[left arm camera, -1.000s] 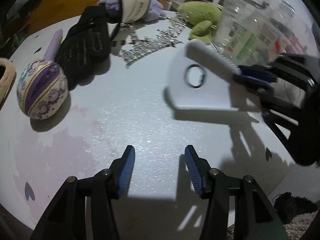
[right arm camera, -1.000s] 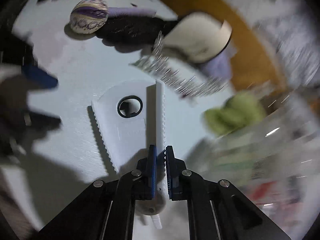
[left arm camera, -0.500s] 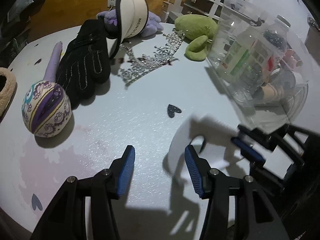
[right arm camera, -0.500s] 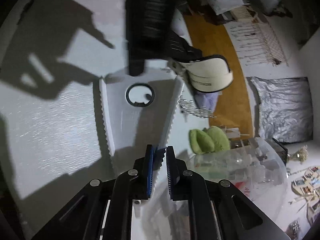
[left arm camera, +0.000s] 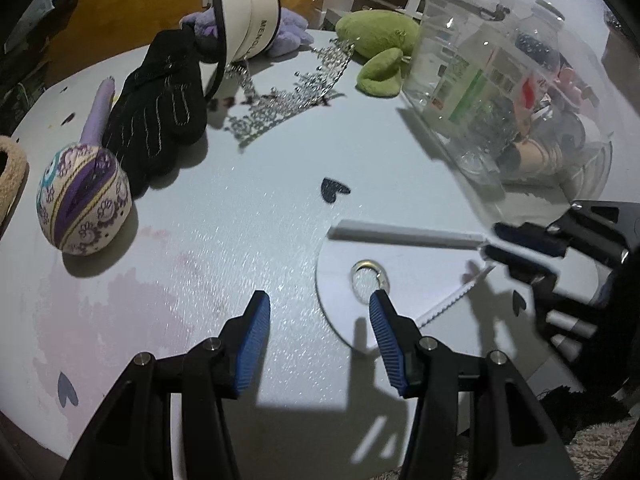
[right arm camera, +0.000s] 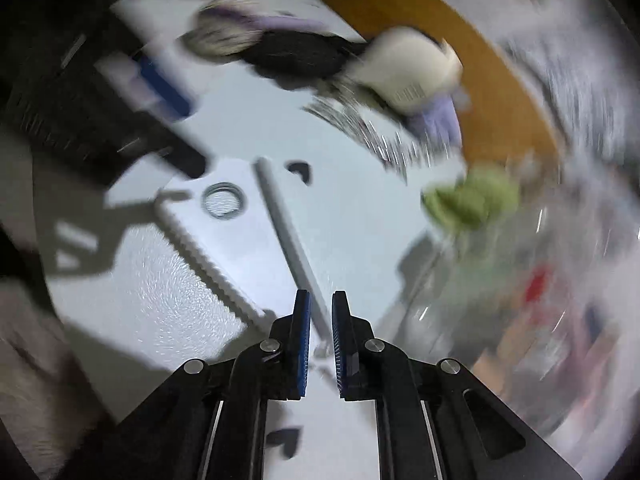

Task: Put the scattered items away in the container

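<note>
White plastic is what you are pinching: the right gripper (right arm camera: 320, 316) is clenched on the thick spine of the serrated scraper (left arm camera: 400, 276), right at its end, so the blade is hanging far out ahead of the jaws and could twist or slip as you are swinging toward the clear container (left arm camera: 500, 92). In the left wrist view it is hanging low over the table (left arm camera: 240, 220), just beside your left gripper (left arm camera: 320, 320), which is standing open and empty.
</note>
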Tool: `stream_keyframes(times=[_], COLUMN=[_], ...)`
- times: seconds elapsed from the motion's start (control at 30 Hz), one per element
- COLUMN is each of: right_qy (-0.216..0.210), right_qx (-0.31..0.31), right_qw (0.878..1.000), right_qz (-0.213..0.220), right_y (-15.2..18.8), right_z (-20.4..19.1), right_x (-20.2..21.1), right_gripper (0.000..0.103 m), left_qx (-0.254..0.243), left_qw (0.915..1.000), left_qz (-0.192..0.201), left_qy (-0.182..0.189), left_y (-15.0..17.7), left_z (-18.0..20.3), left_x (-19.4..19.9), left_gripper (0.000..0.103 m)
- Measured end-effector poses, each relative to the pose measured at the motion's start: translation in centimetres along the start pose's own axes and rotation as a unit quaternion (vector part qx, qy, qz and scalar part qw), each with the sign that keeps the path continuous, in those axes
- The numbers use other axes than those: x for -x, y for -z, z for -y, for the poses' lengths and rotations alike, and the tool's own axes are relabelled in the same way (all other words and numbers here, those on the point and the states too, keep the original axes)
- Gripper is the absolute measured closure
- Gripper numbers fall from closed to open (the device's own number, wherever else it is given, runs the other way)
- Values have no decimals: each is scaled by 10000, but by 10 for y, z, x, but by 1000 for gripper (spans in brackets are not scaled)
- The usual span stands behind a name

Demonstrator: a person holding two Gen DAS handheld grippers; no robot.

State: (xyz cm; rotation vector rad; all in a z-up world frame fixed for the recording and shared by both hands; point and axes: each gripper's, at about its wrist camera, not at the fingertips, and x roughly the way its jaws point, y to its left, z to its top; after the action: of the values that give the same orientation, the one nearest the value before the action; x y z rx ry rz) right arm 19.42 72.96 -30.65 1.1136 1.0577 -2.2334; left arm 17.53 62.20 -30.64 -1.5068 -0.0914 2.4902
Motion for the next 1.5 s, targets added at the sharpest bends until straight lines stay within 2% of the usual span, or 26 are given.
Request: stream_keyframes(times=[0.03, 0.07, 0.1, 0.13, 0.17, 0.27, 0.37, 0.47, 0.57, 0.7, 0.73, 0.8, 0.97, 1.1, 1.23, 1.43, 1.5], right_qy=[-124, -231, -332, -430, -527, -791, -1059, -1272, -1417, -1577, -1615, -1692, -1777, -1808, -1737, -1477, -1377], right_qx=[-357, -724, -1041, -1322, -1602, -2150, -2292, -1895, -1354, -999, -944, -890, -1233, -1580, -2039, -2984, -3133], right_qw=[9993, 9970, 9938, 9900, 9853, 9730, 9673, 9734, 9803, 9817, 9816, 9806, 9742, 9679, 9600, 9380, 9342], right_qz=[-83, -169, -223, -252, -282, -283, -248, -218, -256, -362, -386, -438, -650, -747, -817, -967, -1005], right_y=[3, 7, 13, 19, 26, 44, 44, 33, 20, 7, 5, -1, 5, 24, 48, 85, 90], right_z=[10, 21, 29, 36, 42, 54, 61, 59, 49, 39, 37, 34, 33, 28, 20, 10, 4], right_x=[-2, -4, -6, -7, -8, -11, -12, -18, -24, -38, -41, -47, -45, -33, -17, 5, 11], right_gripper=[91, 82, 60, 50, 47, 47, 47, 47, 48, 53, 55, 67, 82, 89, 91, 91, 91], left_qx=[23, 47, 71, 97, 110, 53, -170, -398, -377, -279, -260, -290, -522, -493, -640, -810, -1202], left_qw=[10000, 10000, 10000, 9999, 9999, 9997, 9993, 9986, 9985, 9984, 9983, 9978, 9978, 9979, 9959, 9910, 9868], left_qz=[-21, -36, -50, -69, -85, -88, -126, -223, -239, -252, -252, -284, -357, -351, -403, -306, -451], left_qy=[-27, -23, -15, 8, 42, 213, 300, 269, 310, 413, 459, 519, 222, 246, 496, 1020, 990], left_y=[1, 1, 2, 2, 2, 3, 6, 10, 10, 13, 14, 18, 25, 16, 7, -16, -22], left_z=[-1, -2, -3, -4, -5, -2, 7, 16, 16, 11, 9, 9, 12, 12, 14, 16, 27], left_x=[-2, -3, -4, -5, -6, -6, -7, -12, -12, -7, -5, -3, -12, -21, -26, -23, -33], left_gripper=[52, 52, 52, 52, 52, 52, 52, 52, 52, 52, 52, 52, 52, 52, 52, 52, 52])
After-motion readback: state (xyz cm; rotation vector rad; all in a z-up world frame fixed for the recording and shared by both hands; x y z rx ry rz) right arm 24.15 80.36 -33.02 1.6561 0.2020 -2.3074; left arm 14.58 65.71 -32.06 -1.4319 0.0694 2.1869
